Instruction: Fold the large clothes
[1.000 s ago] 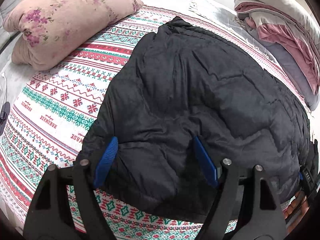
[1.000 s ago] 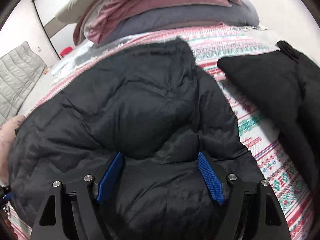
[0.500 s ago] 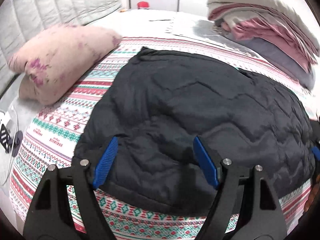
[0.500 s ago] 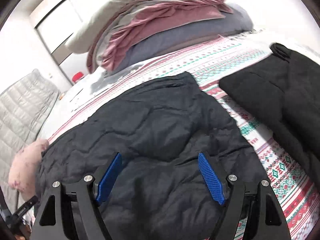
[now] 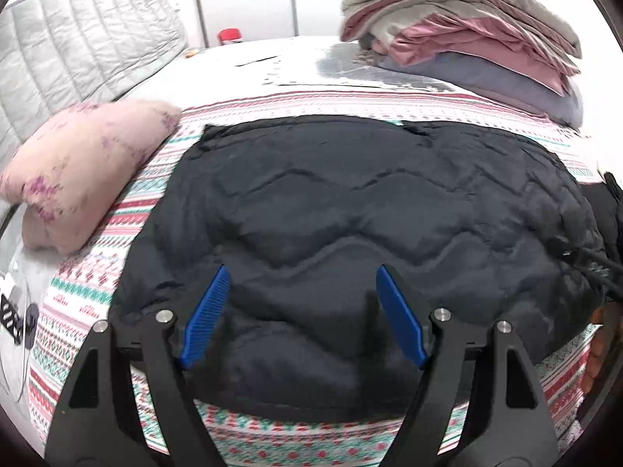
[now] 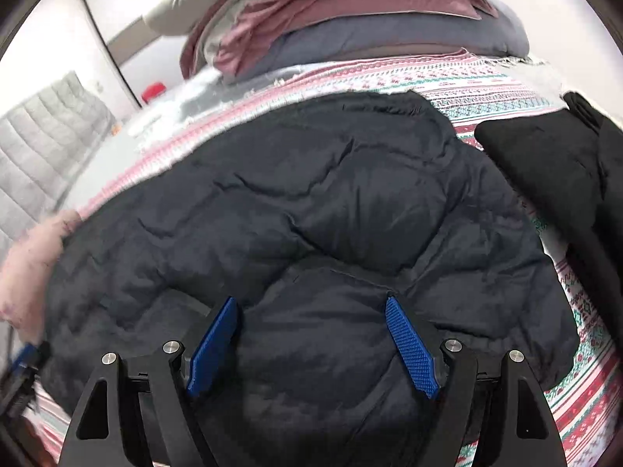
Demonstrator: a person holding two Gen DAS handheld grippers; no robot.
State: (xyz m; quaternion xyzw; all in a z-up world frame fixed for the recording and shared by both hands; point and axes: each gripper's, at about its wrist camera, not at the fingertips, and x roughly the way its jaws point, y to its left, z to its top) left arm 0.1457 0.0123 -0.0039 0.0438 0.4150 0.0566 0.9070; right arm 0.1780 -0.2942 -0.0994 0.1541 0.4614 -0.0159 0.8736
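A: Left gripper (image 5: 301, 313) — jaws spread wide, blue pads (image 5: 206, 317) clear of the cloth, nothing pinched between them. It hovers over the near edge of the black quilted jacket (image 5: 350, 214).

B: And the right gripper (image 6: 309, 344)?

A: Jaws spread too, and they have just been opening further. Jacket fabric lies under and between the fingers in that view, but the pads do not press on it — no grip.

B: Where does the jacket lie?

A: Flat on the patterned blanket (image 5: 89, 292), the red, green and white one that covers the bed. It forms a broad, puffy, roughly rectangular bundle with wavy stitched seams across the top. In the right wrist view its upper layer bulges into rounded folds.

B: Neighbours?

A: Pink floral pillow (image 5: 78, 171) to the left of the jacket, on the blanket's edge, near but not touching as far as the left view shows. Stack of folded bedding (image 5: 467, 39) — grey, pink, cream layers — at the far right of the bed, well apart from the jacket. A second black garment (image 6: 557, 179) sits to the right in the right wrist view, just beside the jacket; whether they touch cannot be told.

B: Anything else?

A: Grey padded headboard (image 5: 85, 50) at far left, and a small red object (image 5: 229, 35) by the far wall, too small to identify.
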